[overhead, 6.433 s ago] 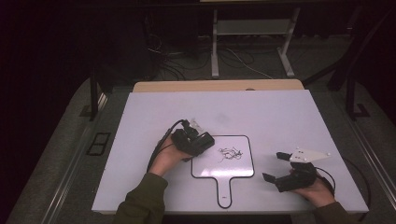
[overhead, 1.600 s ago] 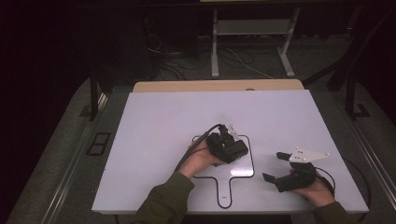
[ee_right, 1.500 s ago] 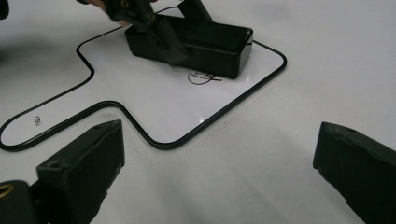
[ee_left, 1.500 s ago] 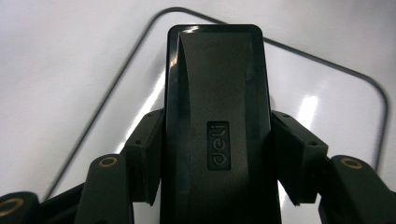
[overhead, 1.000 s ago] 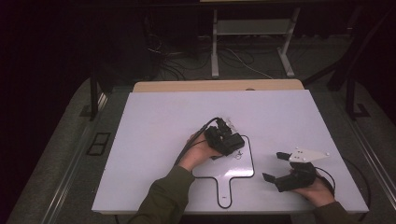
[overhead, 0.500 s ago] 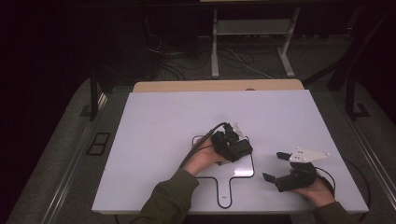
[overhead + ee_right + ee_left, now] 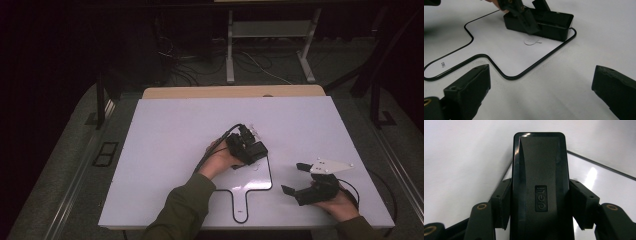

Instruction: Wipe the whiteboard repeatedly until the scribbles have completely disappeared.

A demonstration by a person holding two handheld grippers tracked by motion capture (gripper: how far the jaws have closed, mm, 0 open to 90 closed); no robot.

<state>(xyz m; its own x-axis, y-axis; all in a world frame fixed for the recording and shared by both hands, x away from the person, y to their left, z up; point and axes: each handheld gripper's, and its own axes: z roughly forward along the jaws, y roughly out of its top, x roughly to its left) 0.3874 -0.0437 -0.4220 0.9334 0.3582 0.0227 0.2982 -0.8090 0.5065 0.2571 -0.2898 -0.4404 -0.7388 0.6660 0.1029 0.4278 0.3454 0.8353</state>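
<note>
Right gripper view reveals a pen scribble beside the eraser.

A white rectangular tabletop lies on a pale wooden table. Dark grey carpet surrounds it. At twelve o'clock, a grey metal stand and tangled cables sit in dimness.

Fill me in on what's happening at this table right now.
A person works at a white table with a gripper in each hand. The left gripper is shut on a black rectangular eraser-like block, pressing it onto a white paddle-shaped board with a black rim. A small squiggle is still on the board beside the block. The right gripper rests on the table to the side, jaws open and holding nothing.
</note>
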